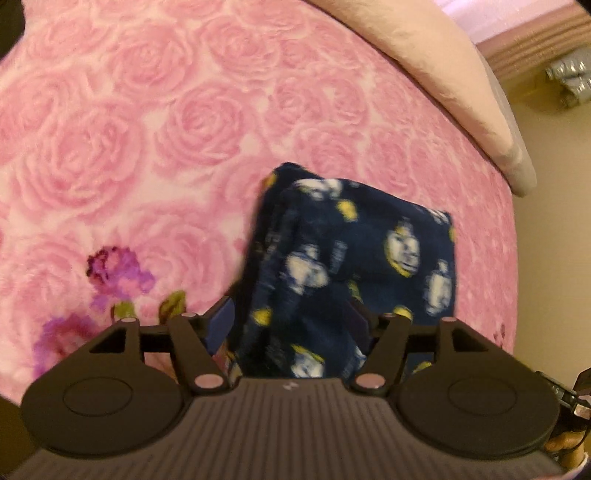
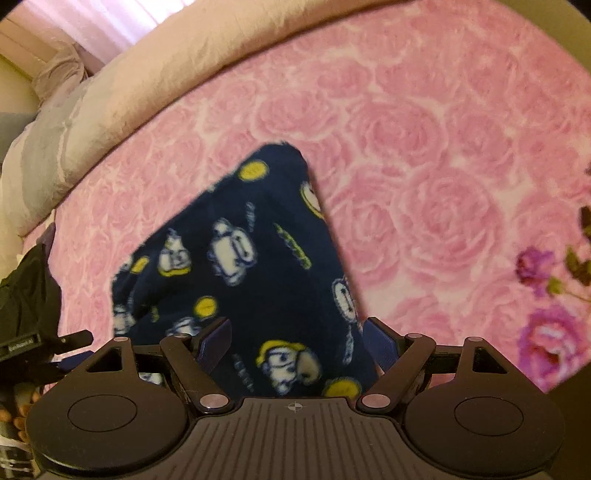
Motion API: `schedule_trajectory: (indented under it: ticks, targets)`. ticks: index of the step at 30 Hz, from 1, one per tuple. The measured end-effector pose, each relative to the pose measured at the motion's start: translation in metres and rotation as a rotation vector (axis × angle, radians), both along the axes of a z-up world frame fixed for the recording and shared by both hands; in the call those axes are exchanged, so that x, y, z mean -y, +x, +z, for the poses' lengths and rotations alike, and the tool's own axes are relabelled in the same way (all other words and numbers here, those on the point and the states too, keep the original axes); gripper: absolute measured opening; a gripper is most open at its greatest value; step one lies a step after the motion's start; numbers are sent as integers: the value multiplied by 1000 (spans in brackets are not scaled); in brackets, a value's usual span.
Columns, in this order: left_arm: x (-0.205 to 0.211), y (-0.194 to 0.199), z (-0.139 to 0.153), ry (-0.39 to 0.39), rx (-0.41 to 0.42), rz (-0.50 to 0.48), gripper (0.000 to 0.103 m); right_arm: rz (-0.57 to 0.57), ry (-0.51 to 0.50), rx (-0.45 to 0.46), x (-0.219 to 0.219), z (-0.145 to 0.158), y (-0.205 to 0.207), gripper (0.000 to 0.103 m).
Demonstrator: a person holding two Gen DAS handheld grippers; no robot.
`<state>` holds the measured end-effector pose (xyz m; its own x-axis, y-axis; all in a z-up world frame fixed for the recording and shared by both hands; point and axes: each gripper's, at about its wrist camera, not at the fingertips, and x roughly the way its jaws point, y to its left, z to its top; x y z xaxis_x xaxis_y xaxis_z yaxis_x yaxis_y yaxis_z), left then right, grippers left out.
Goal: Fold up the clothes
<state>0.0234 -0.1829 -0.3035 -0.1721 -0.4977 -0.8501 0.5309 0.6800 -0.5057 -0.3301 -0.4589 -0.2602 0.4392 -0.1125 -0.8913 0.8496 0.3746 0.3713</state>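
Left gripper (image 1: 291,325): nearest the left wrist camera; its jaws stand spread with the navy fleece garment (image 1: 343,273) bunched between them. The left blue pad (image 1: 221,325) shows clear of the cloth, the right one is mostly hidden behind the fabric, so I cannot tell whether it presses.

Right gripper (image 2: 299,343): nearest the right wrist camera; jaws spread wide, both blue pads (image 2: 216,345) visible at either side of the garment, which fills the gap between them. Whether the pads squeeze it is not clear.

Garment: dark navy with white figures and yellow spots, folded into a thick bundle, hanging over the bed with its far end toward the cover. The picture is blurred.

Bed: a pink rose-patterned bedspread (image 1: 147,122) with purple flowers (image 1: 118,273) near one edge.

Left view only: a cream pillow (image 1: 443,74) at the upper right, floor beyond the bed edge, and the garment's layered side.

Right view only: a long cream duvet or pillow (image 2: 147,81) along the upper left, a curtain (image 2: 92,26) behind it, the other gripper's black body (image 2: 26,306) at the left edge, fingers (image 2: 22,410) below it, and the garment's broad flat face (image 2: 251,266).
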Motion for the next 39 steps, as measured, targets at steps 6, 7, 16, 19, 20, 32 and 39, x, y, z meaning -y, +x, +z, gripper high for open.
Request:
schedule_trajectory:
  ticks: [6, 7, 16, 19, 20, 32, 39]
  targets:
    - [1, 8, -44, -64, -85, 58, 63, 40, -5, 34, 38, -50, 3, 81]
    - [2, 9, -50, -78, -102, 66, 64, 47, -11, 50, 43, -56, 4, 82]
    - [7, 17, -98, -188, -244, 142, 67, 62, 122, 216, 73, -110, 8, 102]
    - [10, 16, -104, -211, -256, 138, 66, 17, 169, 283, 73, -126, 6, 101]
    - [12, 15, -104, -211, -254, 128, 59, 16, 161, 301, 72, -127, 6, 94]
    - [65, -9, -32, -277, -125, -45, 29, 17, 109, 425, 71, -90, -21, 33]
    - [198, -51, 12, -398, -130, -261, 29, -203, 5, 485, 110, -48, -119, 33]
